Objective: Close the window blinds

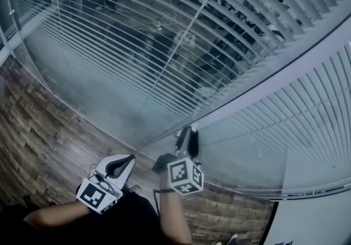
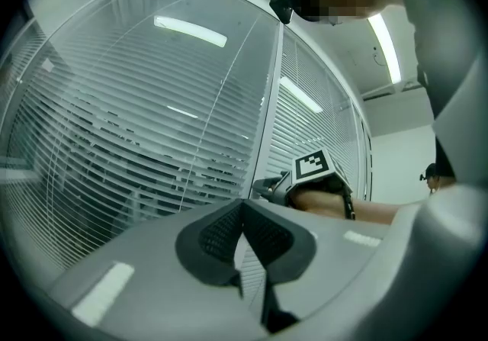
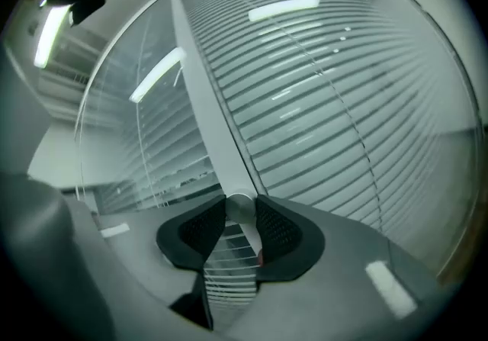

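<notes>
White slatted blinds (image 1: 137,46) hang behind glass panes, and dark gaps show between the slats of the left pane. The right pane's blinds (image 1: 290,123) look flatter and paler. A grey upright frame post (image 1: 274,68) divides the panes. My right gripper (image 1: 187,130) reaches to the foot of this post. In the right gripper view its pads (image 3: 278,229) press on a small round silver knob (image 3: 239,207) on the post (image 3: 206,103). My left gripper (image 1: 127,159) hangs lower left, away from the glass, shut on nothing (image 2: 242,206). From the left gripper view the right gripper (image 2: 268,187) shows at the post.
A wood-plank floor (image 1: 44,140) runs along the foot of the glass. A white wall or panel (image 1: 318,222) stands at the lower right. The person's forearm (image 1: 173,216) and dark clothing fill the bottom middle. Ceiling lights (image 2: 191,30) reflect in the glass.
</notes>
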`<state>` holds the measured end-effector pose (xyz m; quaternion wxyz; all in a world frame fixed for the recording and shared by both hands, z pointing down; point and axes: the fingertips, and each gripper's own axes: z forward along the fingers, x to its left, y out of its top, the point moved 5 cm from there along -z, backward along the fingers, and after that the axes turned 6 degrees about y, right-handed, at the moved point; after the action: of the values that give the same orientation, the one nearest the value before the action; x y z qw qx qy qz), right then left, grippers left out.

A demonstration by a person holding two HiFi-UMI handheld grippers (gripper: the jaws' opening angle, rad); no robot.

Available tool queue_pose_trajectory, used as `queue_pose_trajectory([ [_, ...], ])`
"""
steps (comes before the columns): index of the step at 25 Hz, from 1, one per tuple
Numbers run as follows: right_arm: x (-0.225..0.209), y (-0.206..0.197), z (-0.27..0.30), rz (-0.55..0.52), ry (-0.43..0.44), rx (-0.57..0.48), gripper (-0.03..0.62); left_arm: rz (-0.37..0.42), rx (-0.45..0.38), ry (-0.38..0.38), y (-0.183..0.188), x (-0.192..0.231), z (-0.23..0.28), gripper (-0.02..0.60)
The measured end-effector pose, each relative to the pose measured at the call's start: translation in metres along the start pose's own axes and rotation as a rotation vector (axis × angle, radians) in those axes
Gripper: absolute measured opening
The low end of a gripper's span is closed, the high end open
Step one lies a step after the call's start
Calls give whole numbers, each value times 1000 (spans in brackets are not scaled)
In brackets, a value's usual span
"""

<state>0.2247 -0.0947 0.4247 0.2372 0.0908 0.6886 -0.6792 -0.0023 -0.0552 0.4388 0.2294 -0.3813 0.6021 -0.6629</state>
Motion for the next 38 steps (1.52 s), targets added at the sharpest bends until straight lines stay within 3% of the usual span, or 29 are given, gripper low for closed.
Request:
queue_pose_trajectory([
  [5,7,18,-5,358,79,-101,129,17,-27,8,18,-9,-11,2],
  [7,14,19,-6,319,86,-75,132,13,-30,9,21,-8,-17,2],
  [9,17,16,-7,102,78,-12,135,9,-28,11,16,-7,-21,2],
  [13,31,19,-17,-559,9,77,164,-9,-5,7,7,-12,-26,2],
  [16,39,20,-10,-886,-10,172,175,-16,-5,2,12,-16,-22,2],
  [20,40,17,-4,-1115,-40,249,176,-29,4,4,13,-19,-22,2],
  [25,46,10,-1,-1231,-104,225,141,-52,4,20,9,-16,-26,2],
  [28,44,9,2,-1223,-110,220,135,-57,-3,33,7,-13,-28,2],
  [31,39,6,1,-1087,-76,189,132,-68,3,42,0,-10,-29,2],
  [34,37,13,-2,-854,-34,142,132,-70,8,45,2,-11,-30,2],
  [38,25,22,0,-432,22,43,132,-71,12,54,5,-11,-25,2],
])
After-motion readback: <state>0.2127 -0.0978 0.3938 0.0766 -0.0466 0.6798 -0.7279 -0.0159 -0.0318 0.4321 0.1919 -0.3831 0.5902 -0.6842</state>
